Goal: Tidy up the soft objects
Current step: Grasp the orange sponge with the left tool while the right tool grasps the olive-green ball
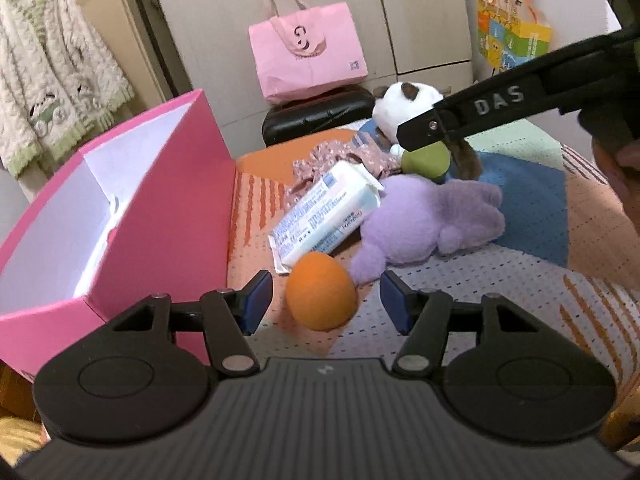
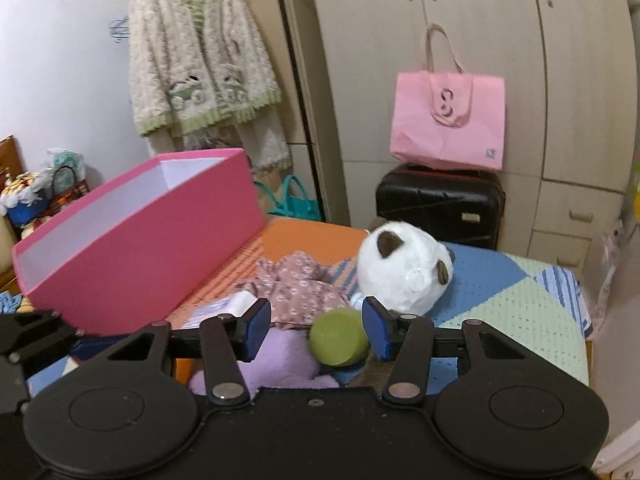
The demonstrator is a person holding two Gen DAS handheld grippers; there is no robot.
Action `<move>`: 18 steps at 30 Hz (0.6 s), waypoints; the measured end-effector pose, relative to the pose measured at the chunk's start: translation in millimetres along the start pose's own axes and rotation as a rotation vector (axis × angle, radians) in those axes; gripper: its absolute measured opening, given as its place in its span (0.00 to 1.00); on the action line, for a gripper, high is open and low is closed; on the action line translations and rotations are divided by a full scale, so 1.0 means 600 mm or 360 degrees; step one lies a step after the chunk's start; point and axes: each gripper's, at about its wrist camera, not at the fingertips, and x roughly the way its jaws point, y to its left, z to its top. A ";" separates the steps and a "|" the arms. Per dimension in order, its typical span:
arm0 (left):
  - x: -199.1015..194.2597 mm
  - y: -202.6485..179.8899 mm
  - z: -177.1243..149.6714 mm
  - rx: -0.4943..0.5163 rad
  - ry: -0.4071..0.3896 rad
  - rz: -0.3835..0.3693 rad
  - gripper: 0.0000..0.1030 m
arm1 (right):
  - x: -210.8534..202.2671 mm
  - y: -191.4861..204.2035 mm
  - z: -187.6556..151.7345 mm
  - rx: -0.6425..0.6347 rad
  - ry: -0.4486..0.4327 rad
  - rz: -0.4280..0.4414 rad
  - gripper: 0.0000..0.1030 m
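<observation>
Soft objects lie scattered over the patchwork blanket (image 1: 520, 280), and none of them shows inside the pink box (image 1: 168, 216) yet; the part of its white interior that both views reveal holds nothing, though the near corner is hidden. So the sorting seems barely begun.

The orange egg-shaped sponge (image 1: 320, 292) sits on the blanket between the blue pads of the left gripper (image 1: 324, 304). Those fingers stand partly apart with a clear gap on either side of the sponge, so it is framed but not gripped. Just behind it lie the wrapped white packet (image 1: 324, 216) and the purple plush (image 1: 432, 220), touching each other, with the floral cloth (image 1: 332, 160) further back.

The right gripper (image 2: 316, 330) has its fingers at a middling width around the green sponge (image 2: 338, 336). The right pad looks to be touching or very nearly touching it, while the left pad is clear, so a grip is not shown. The panda plush (image 2: 404, 268) rests just beyond.

Judging by this, everything is left to do: both sponges, both plush toys, the packet and the cloth await the box, which stands beside the pile on its left.
</observation>
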 end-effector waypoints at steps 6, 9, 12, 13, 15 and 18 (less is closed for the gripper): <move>0.014 0.011 -0.003 -0.0101 0.0010 0.0034 0.55 | 0.032 -0.013 -0.007 0.0108 0.0072 -0.0023 0.54; 0.021 0.017 -0.004 -0.0139 0.0038 0.0005 0.47 | 0.044 -0.013 -0.012 0.0121 0.0097 -0.0068 0.54; 0.027 0.019 -0.006 -0.0174 0.0072 -0.0034 0.38 | 0.051 -0.016 -0.021 0.0148 0.0112 -0.0088 0.49; 0.028 0.019 -0.007 -0.0174 0.0064 -0.0021 0.37 | 0.051 -0.019 -0.024 0.0167 0.0109 -0.0090 0.44; 0.031 0.024 -0.007 -0.0192 0.0062 -0.0036 0.37 | 0.048 -0.023 -0.028 0.0176 0.0104 -0.0087 0.43; 0.035 0.025 -0.008 -0.0201 0.0066 -0.0036 0.37 | 0.043 -0.025 -0.031 0.0178 0.0099 -0.0083 0.42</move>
